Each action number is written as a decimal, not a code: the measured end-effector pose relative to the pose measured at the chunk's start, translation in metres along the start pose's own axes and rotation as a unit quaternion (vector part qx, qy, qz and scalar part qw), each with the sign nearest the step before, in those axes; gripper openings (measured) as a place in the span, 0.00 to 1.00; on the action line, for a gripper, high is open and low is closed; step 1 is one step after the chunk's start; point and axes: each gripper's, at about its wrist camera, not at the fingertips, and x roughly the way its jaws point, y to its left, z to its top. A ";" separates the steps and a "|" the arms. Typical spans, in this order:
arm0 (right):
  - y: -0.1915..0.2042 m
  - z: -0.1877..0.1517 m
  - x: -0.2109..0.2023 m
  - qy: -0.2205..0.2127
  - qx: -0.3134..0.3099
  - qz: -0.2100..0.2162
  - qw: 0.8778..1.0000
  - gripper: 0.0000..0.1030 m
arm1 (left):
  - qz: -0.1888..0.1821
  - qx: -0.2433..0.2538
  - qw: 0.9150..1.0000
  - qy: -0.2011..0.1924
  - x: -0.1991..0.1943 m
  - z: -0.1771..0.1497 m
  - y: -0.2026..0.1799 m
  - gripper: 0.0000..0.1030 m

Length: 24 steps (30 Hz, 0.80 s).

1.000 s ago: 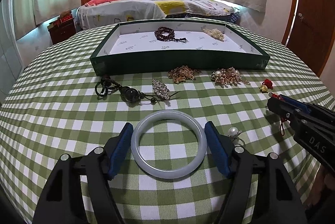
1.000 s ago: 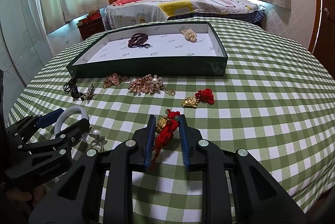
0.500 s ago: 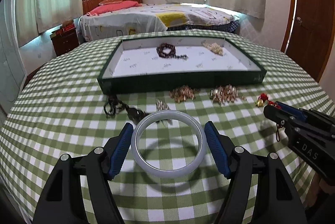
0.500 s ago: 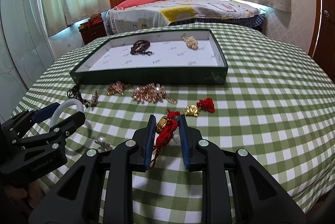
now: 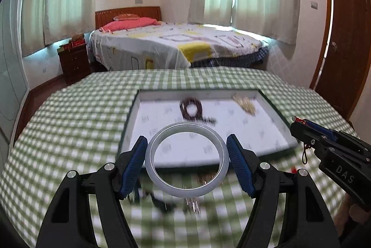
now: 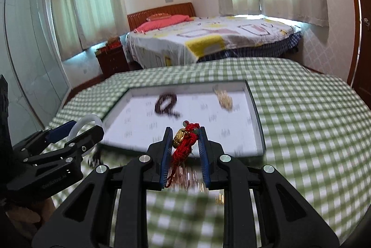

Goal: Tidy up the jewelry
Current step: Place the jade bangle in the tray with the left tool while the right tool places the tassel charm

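My left gripper (image 5: 186,156) is shut on a pale jade bangle (image 5: 154,169) and holds it in the air over the near edge of the green jewelry tray (image 5: 281,119). My right gripper (image 6: 184,147) is shut on a red knotted charm with a gold piece (image 6: 182,143), also lifted in front of the tray (image 6: 254,106). The tray holds a dark bead bracelet (image 5: 191,109) and a gold-pearl piece (image 5: 245,104). The right gripper also shows at the right of the left wrist view (image 5: 299,124), the left gripper at the left of the right wrist view (image 6: 85,129).
Several loose jewelry pieces lie blurred on the green checked tablecloth (image 5: 69,122) below the grippers, in front of the tray. A bed (image 5: 174,46), a nightstand (image 5: 74,60) and a wooden door (image 5: 343,39) stand beyond the round table.
Both grippers have risen from the table and moved forward toward the tray, the left carrying the bangle, the right the red charm. The view is motion-blurred.
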 end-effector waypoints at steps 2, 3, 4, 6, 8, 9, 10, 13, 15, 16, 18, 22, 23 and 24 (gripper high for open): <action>0.002 0.013 0.011 -0.007 -0.007 0.000 1.000 0.22 | 0.005 0.003 1.000 -0.008 0.015 0.016 0.003 0.66; 0.002 0.020 0.017 -0.009 -0.008 0.001 1.000 0.22 | 0.006 0.003 1.000 -0.007 0.024 0.022 0.005 0.66; 0.003 0.029 0.027 -0.011 -0.010 0.003 1.000 0.22 | 0.006 0.002 1.000 -0.004 0.031 0.027 0.007 0.66; 0.005 0.041 0.045 -0.011 -0.016 0.003 1.000 0.22 | 0.006 -0.006 1.000 0.009 0.052 0.038 0.013 0.66; 0.006 0.050 0.062 -0.006 -0.021 0.004 1.000 0.22 | 0.009 -0.011 1.000 0.021 0.070 0.045 0.017 0.66; 0.006 0.053 0.073 0.000 -0.024 0.004 1.000 0.22 | 0.013 -0.012 0.999 0.029 0.081 0.048 0.019 0.66; 0.006 0.055 0.080 0.004 -0.025 0.004 1.000 0.22 | 0.016 -0.011 0.999 0.035 0.086 0.049 0.021 0.66; 0.001 0.059 0.110 0.027 -0.021 0.002 0.999 0.22 | 0.027 -0.007 0.998 0.060 0.112 0.050 0.026 0.66; -0.002 0.059 0.128 0.044 -0.019 0.000 0.999 0.22 | 0.031 -0.008 0.997 0.077 0.125 0.048 0.029 0.66; -0.003 0.058 0.135 0.052 -0.018 -0.001 0.998 0.22 | 0.032 -0.010 0.996 0.086 0.132 0.046 0.031 0.66; -0.006 0.056 0.151 0.071 -0.013 -0.001 0.997 0.22 | 0.032 -0.014 0.994 0.107 0.145 0.043 0.036 0.66; -0.010 0.053 0.174 0.107 -0.011 -0.002 0.994 0.22 | 0.032 -0.026 0.990 0.136 0.161 0.041 0.041 0.66; -0.008 0.051 0.177 0.114 -0.013 -0.004 0.993 0.22 | 0.032 -0.028 0.989 0.142 0.165 0.041 0.042 0.66; -0.008 0.050 0.181 0.124 -0.015 -0.004 0.992 0.22 | 0.033 -0.028 0.989 0.145 0.166 0.042 0.041 0.66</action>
